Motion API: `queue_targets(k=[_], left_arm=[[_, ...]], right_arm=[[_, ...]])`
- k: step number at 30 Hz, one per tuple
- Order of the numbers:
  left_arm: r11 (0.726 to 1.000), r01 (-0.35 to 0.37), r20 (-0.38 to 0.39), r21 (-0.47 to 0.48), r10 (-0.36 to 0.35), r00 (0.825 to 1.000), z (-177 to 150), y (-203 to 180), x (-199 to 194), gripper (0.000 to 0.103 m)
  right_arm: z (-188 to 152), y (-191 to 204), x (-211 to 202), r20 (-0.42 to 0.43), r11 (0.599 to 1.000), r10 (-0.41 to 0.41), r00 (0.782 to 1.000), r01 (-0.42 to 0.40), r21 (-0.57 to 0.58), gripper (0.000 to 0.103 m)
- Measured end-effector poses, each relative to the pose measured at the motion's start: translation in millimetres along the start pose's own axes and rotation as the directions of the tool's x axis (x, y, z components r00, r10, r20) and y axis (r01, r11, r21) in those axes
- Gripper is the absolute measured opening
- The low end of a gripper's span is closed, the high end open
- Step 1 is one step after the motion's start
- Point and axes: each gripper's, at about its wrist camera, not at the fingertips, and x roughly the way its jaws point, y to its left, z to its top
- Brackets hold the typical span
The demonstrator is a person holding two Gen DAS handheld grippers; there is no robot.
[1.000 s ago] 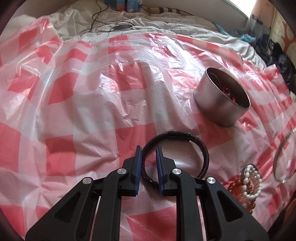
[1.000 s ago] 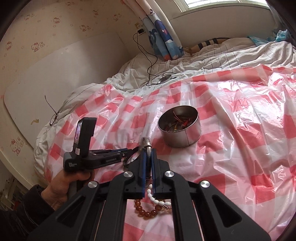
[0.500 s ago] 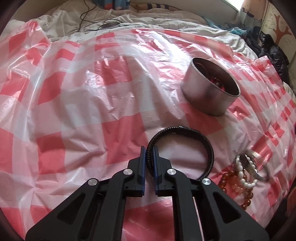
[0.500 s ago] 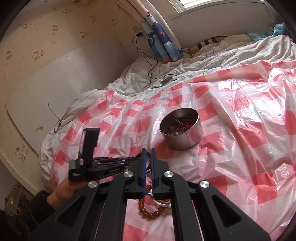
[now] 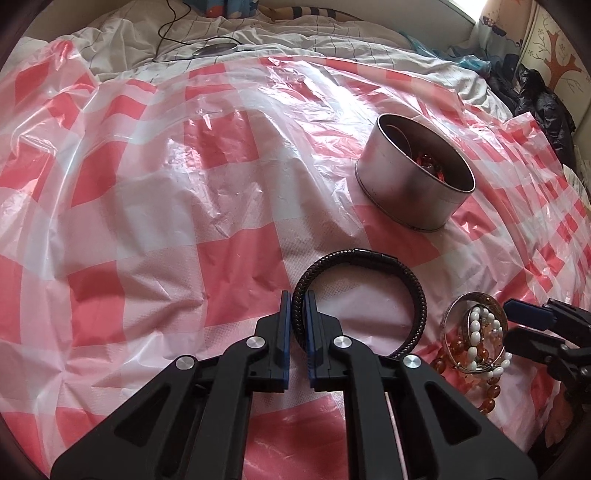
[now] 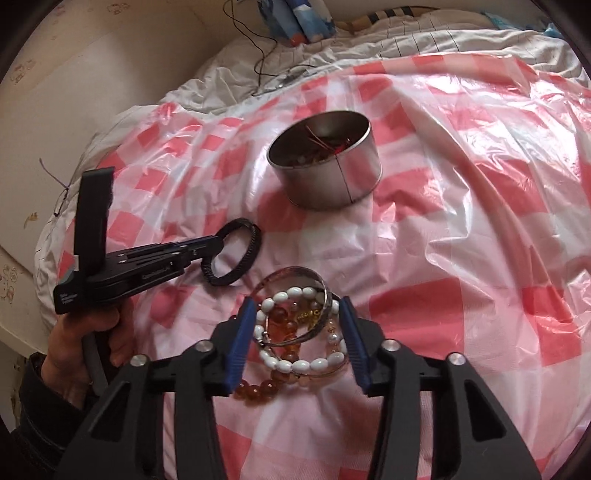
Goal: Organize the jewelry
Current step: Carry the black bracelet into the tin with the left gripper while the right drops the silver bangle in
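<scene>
My left gripper (image 5: pixel 298 301) is shut on the near rim of a black braided bracelet (image 5: pixel 373 257), seen from the side in the right wrist view (image 6: pixel 246 248). My right gripper (image 6: pixel 298 314) is open, its blue pads on either side of a pile of jewelry: a white bead bracelet (image 6: pixel 295 363), amber beads (image 6: pixel 284 325) and a silver bangle (image 6: pixel 317 314). The pile also shows in the left wrist view (image 5: pixel 476 339), with the right gripper's fingers (image 5: pixel 524 317) at its right. A round metal tin (image 5: pixel 413 181) holding jewelry stands farther back; it also shows in the right wrist view (image 6: pixel 332 181).
A red and white checked plastic sheet (image 5: pixel 166 206) covers the bed. White bedding with a black cable (image 5: pixel 173 33) lies beyond it. Dark clothing (image 5: pixel 543 99) lies at the far right. A wall (image 6: pixel 74 74) runs along the left side of the bed.
My right gripper has opened and come down around the jewelry pile. My left gripper stays shut on the black bracelet, which has shifted little.
</scene>
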Motion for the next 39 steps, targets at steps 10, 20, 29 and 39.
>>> queue_targets(k=[10, 20, 29, 39], left_arm=[[0.978, 0.189, 0.031, -0.089, -0.187, 0.982, 1, 6, -10, 0.006], [0.971, 0.225, 0.164, -0.086, -0.209, 0.964, 38, -4, -44, 0.006], [0.988, 0.156, 0.149, -0.005, -0.154, 0.977, 100, -50, -13, 0.006], [0.997, 0.043, 0.101, 0.061, -0.049, 0.994, 106, -65, 4, 0.009]], right_arm=[[0, -4, -6, 0.054, 0.997, 0.065, 0.996, -0.067, 0.043, 0.006], [38, -15, -53, 0.278, 0.998, 0.003, 0.961, -0.020, 0.059, 0.006], [74, -46, -60, 0.358, 0.993, -0.057, 0.932, 0.017, 0.116, 0.007], [114, -46, -20, 0.315, 0.994, -0.110, 0.943, 0.096, 0.059, 0.007]])
